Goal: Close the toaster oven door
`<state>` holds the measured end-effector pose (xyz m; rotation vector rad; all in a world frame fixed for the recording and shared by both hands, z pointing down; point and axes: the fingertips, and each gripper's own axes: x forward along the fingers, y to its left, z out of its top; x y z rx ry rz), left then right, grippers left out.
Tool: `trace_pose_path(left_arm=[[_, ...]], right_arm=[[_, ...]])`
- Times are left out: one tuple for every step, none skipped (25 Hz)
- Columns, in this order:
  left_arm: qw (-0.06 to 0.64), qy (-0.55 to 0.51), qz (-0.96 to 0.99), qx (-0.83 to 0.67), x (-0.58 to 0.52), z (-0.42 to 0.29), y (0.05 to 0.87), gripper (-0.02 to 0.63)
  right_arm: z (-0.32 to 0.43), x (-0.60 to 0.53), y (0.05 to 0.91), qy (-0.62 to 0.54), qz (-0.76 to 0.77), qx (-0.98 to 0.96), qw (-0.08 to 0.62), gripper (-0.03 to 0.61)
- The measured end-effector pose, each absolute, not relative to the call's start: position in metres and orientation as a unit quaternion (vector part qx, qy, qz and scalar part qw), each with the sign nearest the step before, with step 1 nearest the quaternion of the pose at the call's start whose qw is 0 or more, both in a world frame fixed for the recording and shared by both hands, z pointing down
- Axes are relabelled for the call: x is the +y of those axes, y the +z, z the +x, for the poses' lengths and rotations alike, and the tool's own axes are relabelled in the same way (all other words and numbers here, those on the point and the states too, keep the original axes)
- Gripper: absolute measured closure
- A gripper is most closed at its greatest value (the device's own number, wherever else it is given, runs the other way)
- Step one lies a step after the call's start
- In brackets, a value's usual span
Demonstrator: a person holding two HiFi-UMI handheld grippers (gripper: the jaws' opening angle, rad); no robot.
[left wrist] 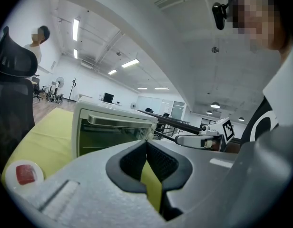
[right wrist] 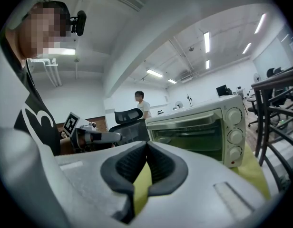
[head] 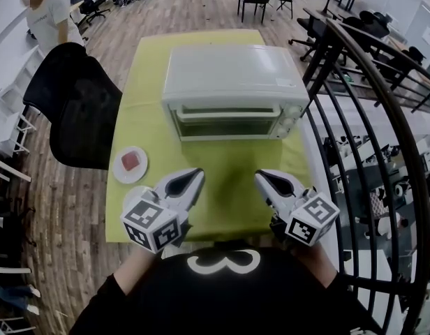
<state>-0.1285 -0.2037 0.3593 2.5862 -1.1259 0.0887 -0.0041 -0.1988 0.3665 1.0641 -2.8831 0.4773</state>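
Head view puts the toaster oven [head: 232, 82] straight ahead of you, its door [head: 229, 125] looking upright, handle running crosswise. Your left gripper [head: 196, 178] and right gripper [head: 261, 179] sit equally near, both pinched together and empty.

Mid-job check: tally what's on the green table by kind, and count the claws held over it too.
Toaster oven: 1
Plate: 1
Red piece on the plate: 1
Claws: 2 (left claw, right claw, both shut and empty)
Total: 5
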Motion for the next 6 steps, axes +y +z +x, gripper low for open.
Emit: trace_pose_path(left_arm=[[0.160, 0.032, 0.905, -0.394, -0.2040, -0.1282, 0.3601, 0.603], [0.161, 0.033, 0.904, -0.394, -0.2042, -0.1280, 0.3613, 0.603], [0.162, 0.033, 0.904, -0.394, -0.2043, -0.1277, 0.3626, 0.603], [0.162, 0.034, 0.904, -0.394, -0.2043, -0.1273, 0.3640, 0.603], [0.163, 0.035, 0.904, -0.393, -0.2043, -0.1268, 0.3653, 0.603], [0.164, 0.036, 0.904, -0.393, -0.2044, -0.1263, 0.3665, 0.603]], right_arm=[[-0.0030, -0.1993, 0.3669, 0.154, 0.343, -0.927, 0.016, 0.577], [-0.0019, -0.1999, 0.3676, 0.155, 0.344, -0.926, 0.017, 0.577], [-0.0007, -0.2005, 0.3684, 0.155, 0.345, -0.926, 0.018, 0.577], [0.0007, -0.2011, 0.3692, 0.155, 0.346, -0.925, 0.018, 0.577], [0.0022, -0.2019, 0.3699, 0.155, 0.348, -0.925, 0.019, 0.577], [0.0037, -0.2026, 0.3706, 0.154, 0.349, -0.924, 0.020, 0.577]])
